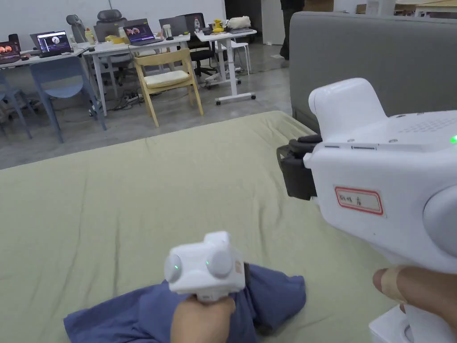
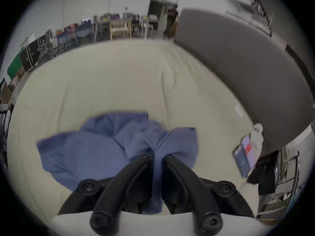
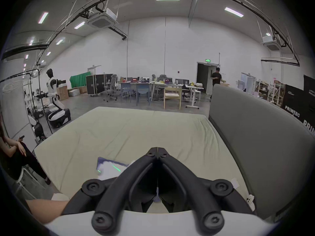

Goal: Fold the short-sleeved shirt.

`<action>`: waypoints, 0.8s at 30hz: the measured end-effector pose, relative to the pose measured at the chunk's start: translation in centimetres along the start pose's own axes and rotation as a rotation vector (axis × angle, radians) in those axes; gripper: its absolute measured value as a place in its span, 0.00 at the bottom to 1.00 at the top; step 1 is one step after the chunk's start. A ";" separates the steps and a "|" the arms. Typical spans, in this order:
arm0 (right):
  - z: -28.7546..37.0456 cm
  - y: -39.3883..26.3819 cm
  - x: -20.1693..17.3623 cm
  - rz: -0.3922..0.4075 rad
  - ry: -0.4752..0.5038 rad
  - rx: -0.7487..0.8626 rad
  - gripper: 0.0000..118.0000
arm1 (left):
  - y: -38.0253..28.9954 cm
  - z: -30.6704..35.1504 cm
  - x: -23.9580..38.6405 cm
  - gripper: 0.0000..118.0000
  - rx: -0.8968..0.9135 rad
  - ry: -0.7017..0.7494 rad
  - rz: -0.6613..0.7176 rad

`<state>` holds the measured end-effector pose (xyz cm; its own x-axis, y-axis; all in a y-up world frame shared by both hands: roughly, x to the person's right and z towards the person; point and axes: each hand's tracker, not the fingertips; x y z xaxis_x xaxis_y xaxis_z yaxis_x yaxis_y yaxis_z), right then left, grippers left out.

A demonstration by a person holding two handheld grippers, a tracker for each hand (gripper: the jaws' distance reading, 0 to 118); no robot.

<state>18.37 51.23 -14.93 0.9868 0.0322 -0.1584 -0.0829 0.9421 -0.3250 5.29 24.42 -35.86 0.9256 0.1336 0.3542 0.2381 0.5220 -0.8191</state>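
A blue short-sleeved shirt [image 1: 276, 294] lies crumpled on the near part of a pale green bed sheet [image 1: 178, 187]. In the left gripper view the shirt [image 2: 95, 151] spreads out to the left, and a ridge of its cloth runs up between the jaws. My left gripper [image 2: 157, 156] is shut on that ridge; its white body [image 1: 205, 265] sits over the shirt in the head view. My right gripper [image 1: 290, 167] is held up in the air to the right, well above the bed. Its jaws [image 3: 158, 152] meet tip to tip with nothing between them.
A grey padded headboard [image 1: 379, 53] runs along the bed's right side. A phone [image 2: 243, 156] lies near the right edge of the bed. Beyond the far edge stand a wooden chair [image 1: 167, 78] and desks. A person [image 3: 15, 154] sits at the left.
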 end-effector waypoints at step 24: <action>-11.3 -9.0 -4.5 -0.092 0.198 -0.164 0.02 | -13.7 19.1 -19.2 0.00 0.331 0.184 0.353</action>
<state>13.14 38.81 -21.87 0.9464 -0.1321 -0.2948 -0.0312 0.8709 -0.4904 -21.34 30.81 -22.82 0.9764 0.2143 -0.0276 -0.1760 0.7147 -0.6770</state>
